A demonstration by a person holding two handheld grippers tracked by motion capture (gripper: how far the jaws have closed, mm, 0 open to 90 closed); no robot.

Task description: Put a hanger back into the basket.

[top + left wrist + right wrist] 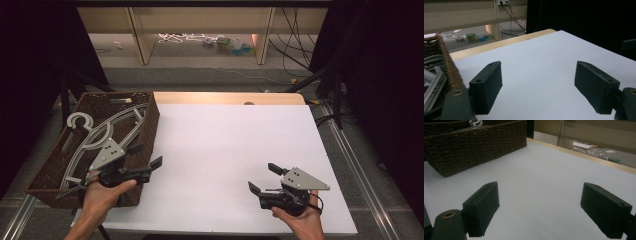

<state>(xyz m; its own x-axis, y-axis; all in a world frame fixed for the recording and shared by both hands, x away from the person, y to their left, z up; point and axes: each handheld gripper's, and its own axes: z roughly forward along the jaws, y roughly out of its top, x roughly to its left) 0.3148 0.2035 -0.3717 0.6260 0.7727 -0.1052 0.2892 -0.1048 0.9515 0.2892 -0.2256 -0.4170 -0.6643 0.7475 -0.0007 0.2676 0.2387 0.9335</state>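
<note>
Left gripper (149, 156) sits at lower left of the high view, just beside the basket's (150, 120) near right wall; fingers spread wide, nothing between them. It looks parked after setting hangers down, my guess only.

Hangers (102, 137) lie inside the basket, stacked flat and slanting, hook (80, 120) toward its upper left. They fill it lengthwise, likely why they sit at a slant.

Right gripper (264, 177) at lower right, low over the worktop (225, 145), well apart from the basket; fingers spread, empty. It reads as idle, waiting.

Materials: basket dark brown weave, rough, rectangular with straight walls. Hangers pale grey, smooth, probably plastic; thin curved arms and bars. Worktop white, matte, flat, with a light wood edge at the far side. Fingers (481, 207) black, blocky, matte pads.
</note>
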